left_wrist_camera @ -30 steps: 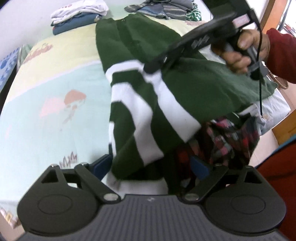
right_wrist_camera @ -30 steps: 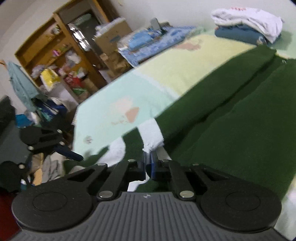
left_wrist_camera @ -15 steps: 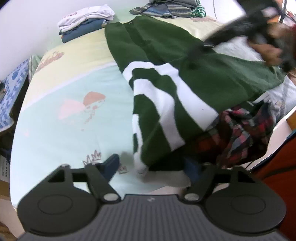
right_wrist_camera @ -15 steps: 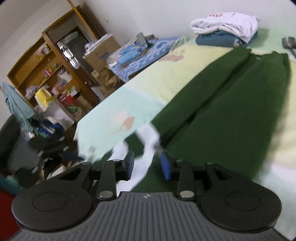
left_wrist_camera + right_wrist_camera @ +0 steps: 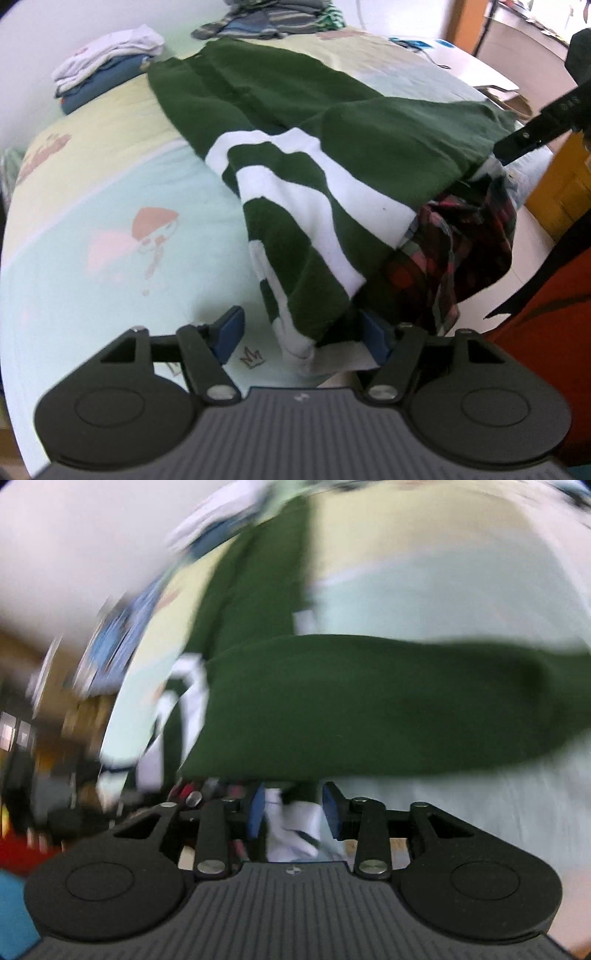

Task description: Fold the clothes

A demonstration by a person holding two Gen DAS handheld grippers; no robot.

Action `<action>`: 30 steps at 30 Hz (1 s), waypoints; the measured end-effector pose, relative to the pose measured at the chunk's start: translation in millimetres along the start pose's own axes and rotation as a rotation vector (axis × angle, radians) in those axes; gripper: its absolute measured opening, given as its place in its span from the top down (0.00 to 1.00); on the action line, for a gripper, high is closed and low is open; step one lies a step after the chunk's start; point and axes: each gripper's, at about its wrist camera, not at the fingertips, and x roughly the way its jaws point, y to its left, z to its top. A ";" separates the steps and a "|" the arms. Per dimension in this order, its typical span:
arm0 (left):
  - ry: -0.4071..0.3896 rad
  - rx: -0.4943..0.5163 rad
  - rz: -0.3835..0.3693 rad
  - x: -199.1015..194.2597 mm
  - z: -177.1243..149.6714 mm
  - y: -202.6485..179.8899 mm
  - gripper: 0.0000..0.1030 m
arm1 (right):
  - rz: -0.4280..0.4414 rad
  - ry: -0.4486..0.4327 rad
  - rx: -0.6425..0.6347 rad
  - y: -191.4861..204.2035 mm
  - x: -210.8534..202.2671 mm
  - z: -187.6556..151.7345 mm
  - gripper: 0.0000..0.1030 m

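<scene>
A dark green sweater with white stripes lies on the bed sheet, one sleeve folded across its body. Its striped lower end hangs over the bed's near edge, between the jaws of my left gripper. Those jaws are closing, and the left pad still stands clear of the cloth. In the blurred right wrist view, my right gripper is opening low at the sweater's edge, with white cloth between its pads but not gripped. One of its black fingers shows at the right of the left wrist view.
A red plaid shirt is bunched under the sweater at the bed's edge. Folded white and blue clothes and a striped heap sit at the far side. Wooden furniture and a person's red garment are on the right.
The right gripper let go of the striped sleeve and swung off to the right; the sleeve now lies on the sweater. The left gripper's jaws narrowed around the hem.
</scene>
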 end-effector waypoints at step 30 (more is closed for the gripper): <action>0.002 0.070 0.213 -6.2 6.8 -65.7 0.87 | 0.009 -0.415 0.190 -44.4 -31.6 -9.3 0.97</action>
